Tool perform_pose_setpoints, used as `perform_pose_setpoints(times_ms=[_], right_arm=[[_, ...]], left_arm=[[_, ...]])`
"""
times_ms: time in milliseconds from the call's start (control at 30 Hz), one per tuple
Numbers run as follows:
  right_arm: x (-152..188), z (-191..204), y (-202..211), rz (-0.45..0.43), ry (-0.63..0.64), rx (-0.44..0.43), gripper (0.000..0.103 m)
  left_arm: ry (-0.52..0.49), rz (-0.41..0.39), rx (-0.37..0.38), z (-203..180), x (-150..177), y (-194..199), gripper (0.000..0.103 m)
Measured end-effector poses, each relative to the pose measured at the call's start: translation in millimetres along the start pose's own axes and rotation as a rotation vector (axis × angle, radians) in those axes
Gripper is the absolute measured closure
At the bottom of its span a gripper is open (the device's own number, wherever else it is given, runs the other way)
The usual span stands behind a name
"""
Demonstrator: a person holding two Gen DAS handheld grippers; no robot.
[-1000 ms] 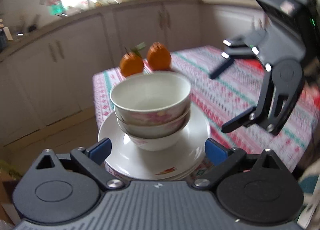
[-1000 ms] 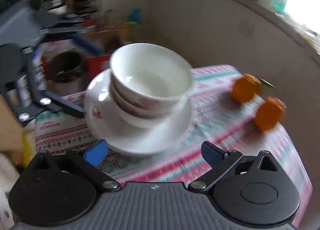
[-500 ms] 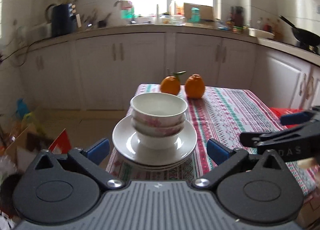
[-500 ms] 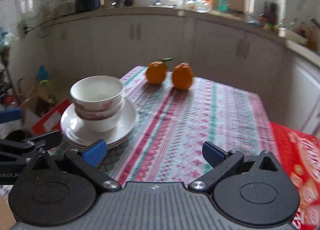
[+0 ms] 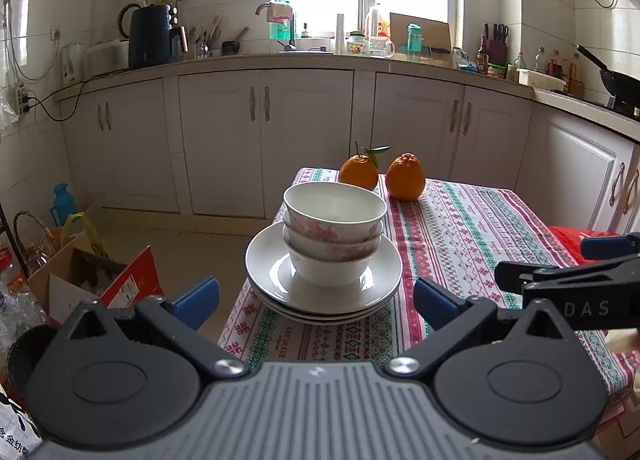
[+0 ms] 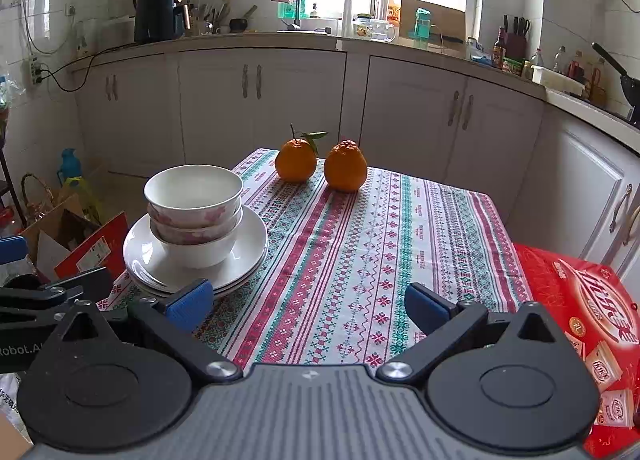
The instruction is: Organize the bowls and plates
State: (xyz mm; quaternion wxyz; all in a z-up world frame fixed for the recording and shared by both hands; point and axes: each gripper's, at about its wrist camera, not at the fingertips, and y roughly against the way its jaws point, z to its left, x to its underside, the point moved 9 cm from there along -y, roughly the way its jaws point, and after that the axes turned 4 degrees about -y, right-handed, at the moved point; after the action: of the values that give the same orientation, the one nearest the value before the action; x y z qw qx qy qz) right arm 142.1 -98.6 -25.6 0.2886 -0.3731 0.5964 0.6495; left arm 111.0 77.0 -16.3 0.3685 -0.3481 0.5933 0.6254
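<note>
Bowls [image 5: 333, 236] sit nested on stacked plates [image 5: 324, 284] at the counter's [image 6: 360, 260] left near corner, two oranges [image 6: 320, 163] well behind. Left gripper [image 5: 316, 296] and right gripper [image 6: 308, 306] hover short of the stack, jaws apart, empty. Judged best: approach level and grip only the top bowl's rim.

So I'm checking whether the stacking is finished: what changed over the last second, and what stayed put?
Both grippers backed away from the stack and leveled out: the left gripper and right gripper are open, holding nothing. Unchanged: three bowls nested on the plates near the table's left edge, two oranges at the far end.
</note>
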Motion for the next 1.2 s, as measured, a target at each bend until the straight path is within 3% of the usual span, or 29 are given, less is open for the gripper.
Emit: perform_pose_setpoints(times_ms=[1200], right_arm=[[0.1,-2.5,4.0,-0.026,-0.010,0.022,0.000]], left_arm=[[0.005,0.002,-0.016,-3.6,0.0,2.6,0.001]])
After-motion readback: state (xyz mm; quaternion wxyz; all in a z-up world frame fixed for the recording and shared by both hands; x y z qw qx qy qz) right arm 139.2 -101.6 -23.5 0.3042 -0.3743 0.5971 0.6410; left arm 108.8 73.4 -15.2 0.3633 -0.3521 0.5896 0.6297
